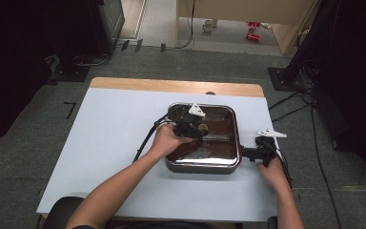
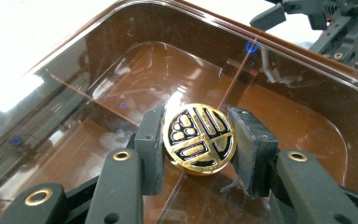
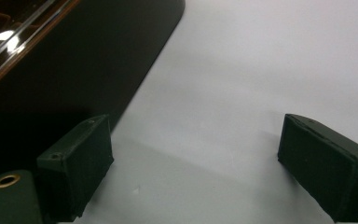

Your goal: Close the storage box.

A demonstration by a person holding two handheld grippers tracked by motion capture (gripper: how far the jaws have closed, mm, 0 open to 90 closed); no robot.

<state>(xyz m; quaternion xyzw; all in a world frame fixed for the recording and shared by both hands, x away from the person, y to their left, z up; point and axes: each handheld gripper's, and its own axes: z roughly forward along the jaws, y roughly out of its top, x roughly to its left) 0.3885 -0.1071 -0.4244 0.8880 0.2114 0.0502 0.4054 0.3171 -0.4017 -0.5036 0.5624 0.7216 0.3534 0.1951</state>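
Gripping the gold knob [image 2: 199, 139] of the glass lid [image 2: 121, 60] on the pan [image 1: 203, 166], mid-bench, the left tongs [image 2: 198, 144] are clenched. Right tongs [image 3: 196, 163] stand released near the pan's right side. Better lift straight up, slowly.

A square pan [image 1: 203, 164] with a shiny metal rim and a brown glass lid [image 1: 219, 129] sits right of centre on a white table cover [image 1: 109, 138]. The left gripper [image 1: 196, 128] is held over the middle of the lid, the left hand [image 1: 167, 139] behind it; something small and gold appears to sit between its jaws, though it is too small to be sure. The right gripper [image 1: 248, 153] lies level at the pan's right side, just beside the rim, held by the right hand [image 1: 272, 172].
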